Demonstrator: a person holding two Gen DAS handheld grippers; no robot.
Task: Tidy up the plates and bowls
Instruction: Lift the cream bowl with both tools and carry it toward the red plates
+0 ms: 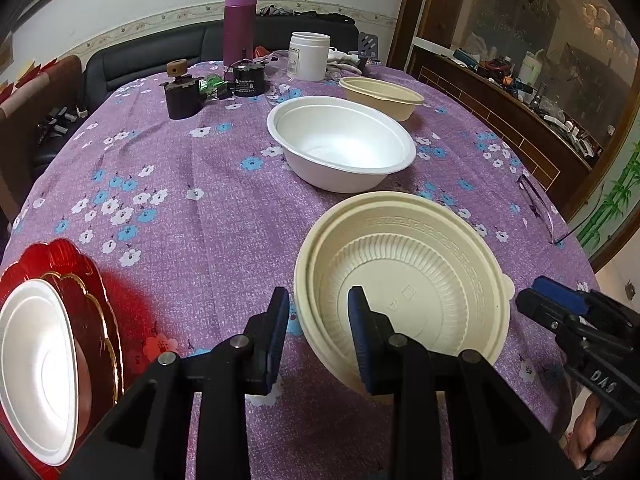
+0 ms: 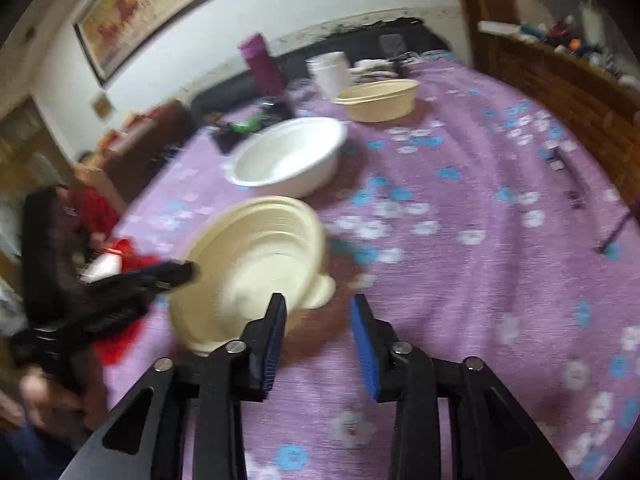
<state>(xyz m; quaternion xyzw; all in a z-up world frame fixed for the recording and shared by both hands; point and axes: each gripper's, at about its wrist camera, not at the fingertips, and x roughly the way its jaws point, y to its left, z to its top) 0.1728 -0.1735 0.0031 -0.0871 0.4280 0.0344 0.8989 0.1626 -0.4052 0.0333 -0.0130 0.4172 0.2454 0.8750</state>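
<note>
A cream ribbed bowl [image 1: 404,280] sits on the purple floral tablecloth [image 1: 200,208]. My left gripper [image 1: 318,300] is open, its fingers straddling the bowl's near-left rim: the right finger is inside the bowl, the left outside. In the blurred right wrist view the same bowl [image 2: 256,264] looks tilted. My right gripper [image 2: 318,308] is open and empty beside the bowl's right edge; it shows at the right in the left wrist view [image 1: 560,308]. A white bowl [image 1: 340,140] and another cream bowl [image 1: 382,96] stand farther back. A white plate [image 1: 36,364] lies on a red plate [image 1: 92,308] at near left.
At the table's far end stand a purple bottle [image 1: 239,24], a white jar [image 1: 309,56] and dark small items [image 1: 184,90]. Eyeglasses [image 1: 536,204] lie near the right edge. A dark sofa [image 1: 160,52] is behind the table and a wooden cabinet [image 1: 500,112] is on the right.
</note>
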